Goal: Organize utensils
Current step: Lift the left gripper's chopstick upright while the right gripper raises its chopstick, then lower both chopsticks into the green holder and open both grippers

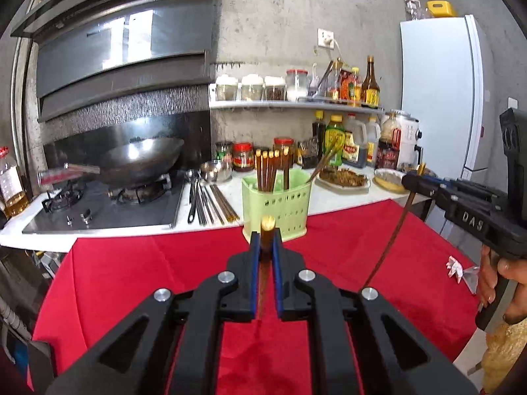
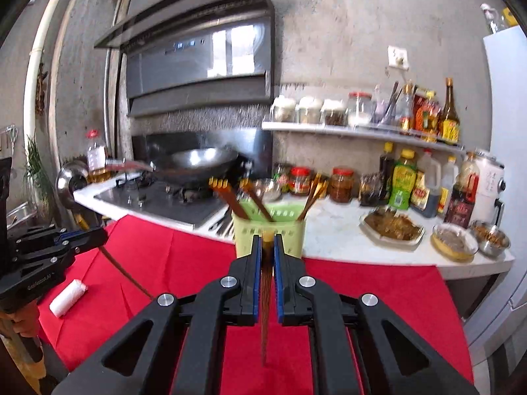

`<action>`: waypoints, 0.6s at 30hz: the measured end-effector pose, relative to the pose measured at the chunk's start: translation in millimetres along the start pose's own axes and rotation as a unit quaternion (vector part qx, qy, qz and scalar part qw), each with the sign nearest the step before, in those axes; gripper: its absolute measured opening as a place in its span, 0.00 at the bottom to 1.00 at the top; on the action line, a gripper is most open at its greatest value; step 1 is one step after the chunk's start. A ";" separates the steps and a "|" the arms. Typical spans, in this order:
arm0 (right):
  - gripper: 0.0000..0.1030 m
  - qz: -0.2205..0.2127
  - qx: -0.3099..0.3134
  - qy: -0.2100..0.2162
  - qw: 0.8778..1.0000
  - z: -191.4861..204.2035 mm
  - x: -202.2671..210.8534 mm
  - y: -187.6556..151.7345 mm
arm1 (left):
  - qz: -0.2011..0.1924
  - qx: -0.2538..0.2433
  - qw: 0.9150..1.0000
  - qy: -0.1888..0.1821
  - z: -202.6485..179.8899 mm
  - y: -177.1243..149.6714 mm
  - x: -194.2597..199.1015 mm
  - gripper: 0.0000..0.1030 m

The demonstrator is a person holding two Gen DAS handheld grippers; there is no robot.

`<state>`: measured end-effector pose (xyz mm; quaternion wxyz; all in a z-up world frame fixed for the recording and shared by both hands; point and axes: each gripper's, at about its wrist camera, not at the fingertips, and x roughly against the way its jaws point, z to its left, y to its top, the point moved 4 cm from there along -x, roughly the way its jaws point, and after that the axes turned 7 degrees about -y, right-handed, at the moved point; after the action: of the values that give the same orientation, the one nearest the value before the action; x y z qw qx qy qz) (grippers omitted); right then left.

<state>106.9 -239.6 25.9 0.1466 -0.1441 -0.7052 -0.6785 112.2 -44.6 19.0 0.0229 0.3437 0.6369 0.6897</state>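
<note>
Both hand-held grippers, left point(image 1: 266, 242) and right point(image 2: 267, 247), are clamped on upright chopsticks point(image 1: 267, 227); the green holder point(image 1: 276, 202) stands straight ahead, nearer the left.

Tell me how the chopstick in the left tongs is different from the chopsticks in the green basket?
The chopstick sits clamped in the left tongs above the red cloth. The basket chopsticks stand loose, leaning in the green basket. It is alone; they are many. All are brown with gold tips.
</note>
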 end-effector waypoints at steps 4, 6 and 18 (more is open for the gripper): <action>0.07 0.025 0.014 -0.003 1.000 6.4 -16.1 -29.6 | 0.033 0.010 0.999 0.003 2.8 -22.1 -19.9 0.07; 0.07 0.030 0.015 -0.005 0.999 8.2 -19.6 -40.5 | 0.046 0.011 0.999 0.007 3.8 -32.3 -29.0 0.07; 0.06 0.016 0.021 -0.016 1.000 5.7 -16.9 -37.3 | 0.049 0.028 0.998 0.020 16.0 -42.9 -43.8 0.06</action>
<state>107.3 -235.4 -15.1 0.1487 -0.1632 -0.7192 -0.6588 136.3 -43.3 -39.6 -0.0330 0.3607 0.6387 0.6788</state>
